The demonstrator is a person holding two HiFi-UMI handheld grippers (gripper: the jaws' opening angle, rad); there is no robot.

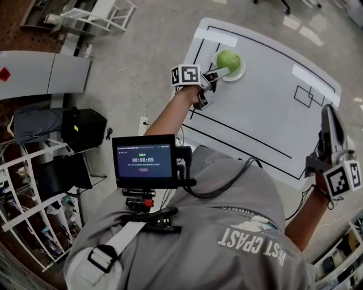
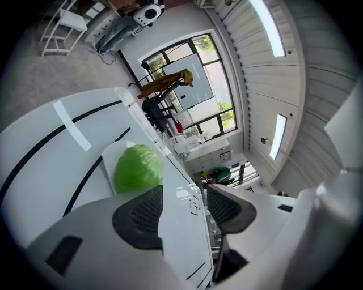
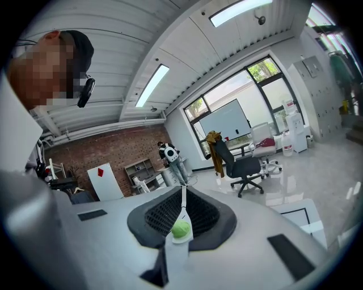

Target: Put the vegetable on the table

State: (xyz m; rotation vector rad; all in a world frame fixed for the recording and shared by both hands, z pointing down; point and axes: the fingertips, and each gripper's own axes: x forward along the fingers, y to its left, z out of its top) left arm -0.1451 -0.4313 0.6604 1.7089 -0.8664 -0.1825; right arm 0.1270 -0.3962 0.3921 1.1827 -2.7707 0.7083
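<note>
Green, round and leafy, the vegetable (image 1: 228, 60) sits on a small pale plate (image 1: 243, 72) at the far left corner of the white tabletop (image 1: 266, 107), inside the black outline (image 1: 283, 54) marked on its surface.

The left tongs (image 1: 214, 85) are held over the tabletop's left edge, just on the near side of the plate, at the end of the person's outstretched arm (image 1: 167, 116). One tip reaches the plate's near rim; whether it touches cannot be told. In the left gripper view the two dark ribbed pads (image 2: 142, 215) stand spread, with only bare tabletop showing between them. The vegetable (image 2: 138, 167) lies beyond the left-hand pad, outside the gap.

The right tongs (image 1: 332, 124) are held at the tabletop's right edge, well apart from the plate, with the tips pointing toward the far side. In the right gripper view the pads (image 3: 164, 218) are pressed together and pinch nothing. A hairline slit between them shows a sliver of tabletop and the distant vegetable (image 3: 181, 229).

A marker cube (image 1: 185, 75) rides on the left tongs and a second one (image 1: 345, 178) on the right tongs. A small screen (image 1: 143, 160) is mounted at the person's chest, near centre. The grey floor (image 1: 147, 45) lies left of the tabletop, with white racks (image 1: 105, 14) at far left.
</note>
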